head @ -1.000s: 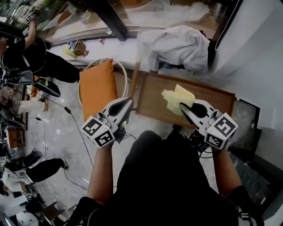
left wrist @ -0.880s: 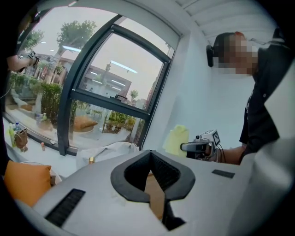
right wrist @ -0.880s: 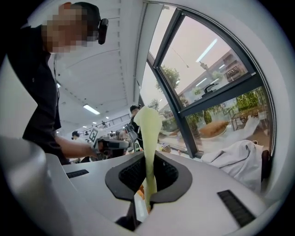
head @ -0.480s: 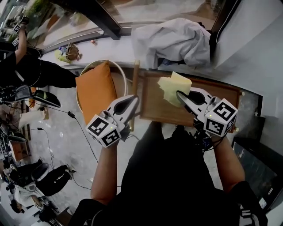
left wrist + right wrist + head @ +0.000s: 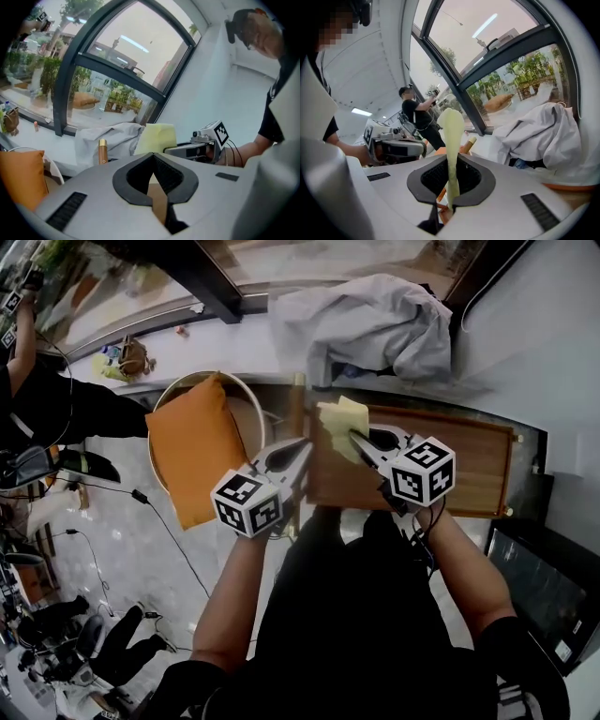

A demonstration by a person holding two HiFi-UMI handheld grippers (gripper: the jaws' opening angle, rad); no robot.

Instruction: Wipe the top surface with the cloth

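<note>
The right gripper (image 5: pixel 356 437) is clenched on the yellow cloth (image 5: pixel 331 416). In its own view the two jaws press together on a narrow fold of the fabric, and the rest of the cloth stands up out of them in a thin upright sheet. From the head view the cloth sits over the left end of the wooden table top (image 5: pixel 459 460), near the edge closest to the person. Whether any part of the cloth touches the wood cannot be told. The left gripper (image 5: pixel 296 452) hangs just beside the table's left edge with its tips drawn together on nothing, and only a sliver of brown wood shows through the gap behind its pads. The two grippers are near each other, their tips pointing toward the same end of the table. An orange cushion (image 5: pixel 187 451) rests in a round white-rimmed chair (image 5: pixel 251 397) to the left, and a crumpled pale grey garment (image 5: pixel 366 320) lies on the ledge beyond the table.
</note>
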